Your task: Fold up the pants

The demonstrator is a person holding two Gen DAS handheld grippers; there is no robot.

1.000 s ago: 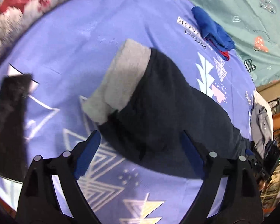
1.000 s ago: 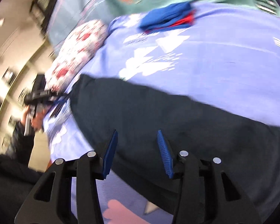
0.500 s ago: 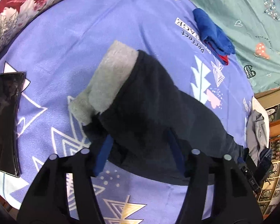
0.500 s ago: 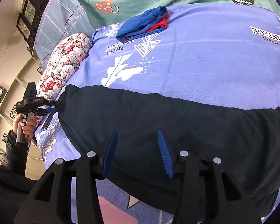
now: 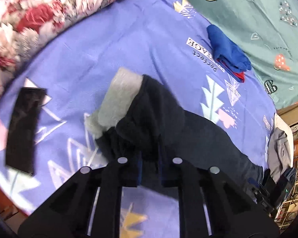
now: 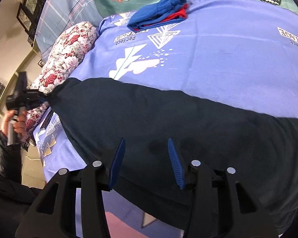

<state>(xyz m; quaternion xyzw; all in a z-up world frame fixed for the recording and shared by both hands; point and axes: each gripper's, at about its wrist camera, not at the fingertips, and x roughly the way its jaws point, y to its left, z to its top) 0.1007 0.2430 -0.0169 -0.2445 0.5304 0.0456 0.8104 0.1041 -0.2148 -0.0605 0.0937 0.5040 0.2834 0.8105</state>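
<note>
The dark, soft-knit pants with a grey lining (image 5: pixel 161 117) lie stretched lengthwise across the purple printed bedsheet (image 5: pixel 117 45), one layer thick as far as shows, so I judge the fold barely begun. The left tool (image 5: pixel 150 165), its jaws just closed, pinches the pants' end by the turned-out grey lining; the right tool (image 6: pixel 147 158) stands spread over the cloth, gripping nothing. Beyond the pants, print on the sheet reads "Perfect", and further off something like "VINTAGE". A blue-and-red folded garment (image 6: pixel 159 12) lies beyond that.
</note>
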